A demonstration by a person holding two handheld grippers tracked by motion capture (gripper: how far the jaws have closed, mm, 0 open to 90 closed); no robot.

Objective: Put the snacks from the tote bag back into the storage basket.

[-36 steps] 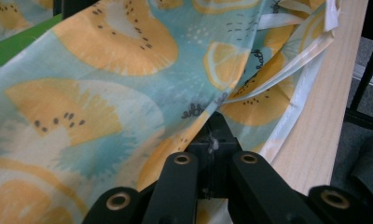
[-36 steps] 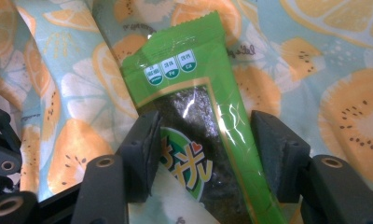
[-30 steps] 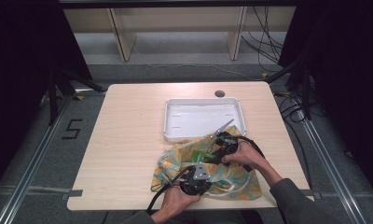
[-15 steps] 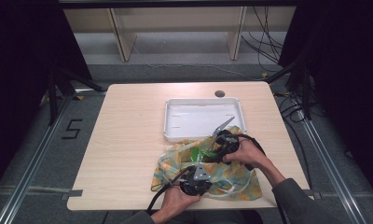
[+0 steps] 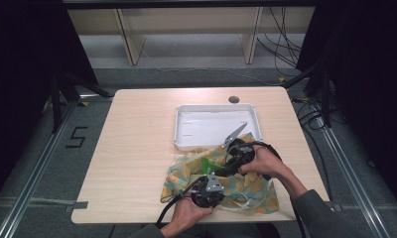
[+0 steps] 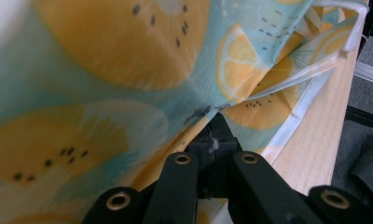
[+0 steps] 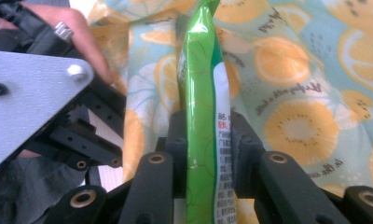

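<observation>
Green packet (image 7: 204, 116) between right fingers (image 7: 243, 154)

Left gripper (image 5: 206, 191) low at the near table edge, left hand (image 5: 186, 215) wrapped round its body, jaws clamped fully together on cloth (image 6: 128, 93). Right gripper (image 5: 225, 166) just beyond it, right hand (image 5: 260, 161) over the top, jaws have just been closing, pads pressing a green packet (image 7: 205, 116) standing upright between them

Green packet (image 7: 203, 93) between black fingers (image 7: 175, 140) (over lemon-print cloth (image 7: 306, 70))
</observation>
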